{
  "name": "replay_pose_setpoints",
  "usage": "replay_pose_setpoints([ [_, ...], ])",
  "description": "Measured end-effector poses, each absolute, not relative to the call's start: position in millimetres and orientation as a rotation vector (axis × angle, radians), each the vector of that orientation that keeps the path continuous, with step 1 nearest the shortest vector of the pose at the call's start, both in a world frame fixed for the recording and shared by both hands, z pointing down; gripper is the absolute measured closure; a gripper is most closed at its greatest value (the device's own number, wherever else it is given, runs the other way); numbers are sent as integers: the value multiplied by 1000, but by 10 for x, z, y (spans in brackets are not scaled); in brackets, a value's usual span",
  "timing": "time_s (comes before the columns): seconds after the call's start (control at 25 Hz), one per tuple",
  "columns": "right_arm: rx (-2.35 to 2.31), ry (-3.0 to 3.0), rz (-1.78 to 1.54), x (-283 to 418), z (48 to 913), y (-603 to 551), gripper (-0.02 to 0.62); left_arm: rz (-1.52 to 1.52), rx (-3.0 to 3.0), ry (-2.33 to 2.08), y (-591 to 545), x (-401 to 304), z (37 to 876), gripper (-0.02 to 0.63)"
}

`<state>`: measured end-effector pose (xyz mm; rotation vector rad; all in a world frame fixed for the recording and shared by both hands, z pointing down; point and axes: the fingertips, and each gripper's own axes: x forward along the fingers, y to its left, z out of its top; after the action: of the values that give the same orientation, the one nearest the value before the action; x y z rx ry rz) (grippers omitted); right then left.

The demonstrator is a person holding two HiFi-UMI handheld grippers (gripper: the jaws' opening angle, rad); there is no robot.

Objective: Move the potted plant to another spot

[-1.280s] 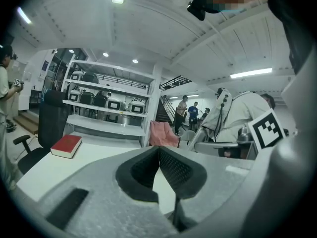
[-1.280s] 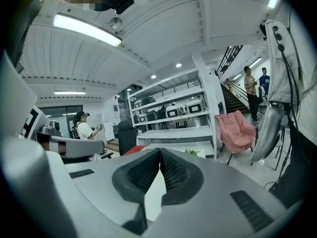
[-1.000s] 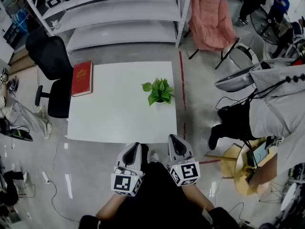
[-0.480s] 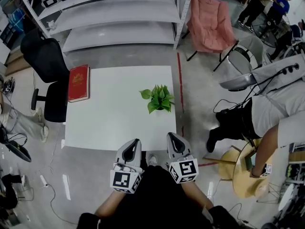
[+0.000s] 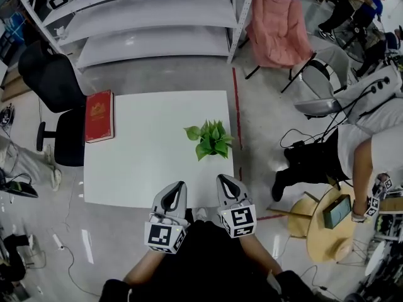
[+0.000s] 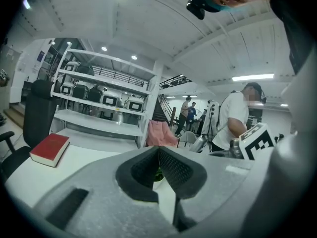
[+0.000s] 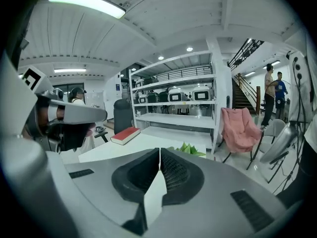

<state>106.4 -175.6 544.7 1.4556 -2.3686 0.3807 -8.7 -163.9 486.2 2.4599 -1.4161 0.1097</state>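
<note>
A small potted plant (image 5: 211,139) with green leaves stands on the right part of the white table (image 5: 145,162). Its leaves (image 7: 189,149) show just over the jaws in the right gripper view, and a sliver of green (image 6: 157,174) peeks between the jaws in the left gripper view. My left gripper (image 5: 174,197) and right gripper (image 5: 225,189) are held side by side just off the table's near edge, both shut and empty, well short of the plant.
A red book (image 5: 99,116) lies at the table's far left edge. A black office chair (image 5: 53,87) stands left, white shelving (image 5: 151,17) behind, a pink folding chair (image 5: 275,27) at back right. A person (image 5: 368,137) stands to the right by a round wooden stool (image 5: 330,228).
The head view has shifted a little, so the table and plant sit slightly lower in frame. Both grippers stay shut near the table's near edge. The person at right has moved.
</note>
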Motion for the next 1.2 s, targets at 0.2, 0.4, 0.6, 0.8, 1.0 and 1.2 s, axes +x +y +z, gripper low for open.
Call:
replay_pose_setpoints([
  [0.2, 1324, -2304, 391, 990, 5746, -1963, 581, 129, 2439, -1392, -1815, -100, 4942, 589],
  [0.4, 1185, -2225, 380, 927, 6038, -2132, 581, 150, 2433, -1368, -1945, -132, 5011, 589],
  [0.6, 1047, -2129, 299, 906, 6293, -2262, 580, 178, 2431, -1335, -1996, -149, 5103, 589],
  [0.8, 885, -2014, 141, 875, 6561, -2385, 580, 196, 2434, -1315, -2057, -181, 5151, 589],
  [1.0, 777, -1943, 47, 866, 6765, -2508, 580, 205, 2446, -1291, -2105, -174, 5169, 589],
  [1.2, 705, -1866, -4, 900, 6975, -2578, 580, 206, 2436, -1288, -2114, -201, 5198, 589],
])
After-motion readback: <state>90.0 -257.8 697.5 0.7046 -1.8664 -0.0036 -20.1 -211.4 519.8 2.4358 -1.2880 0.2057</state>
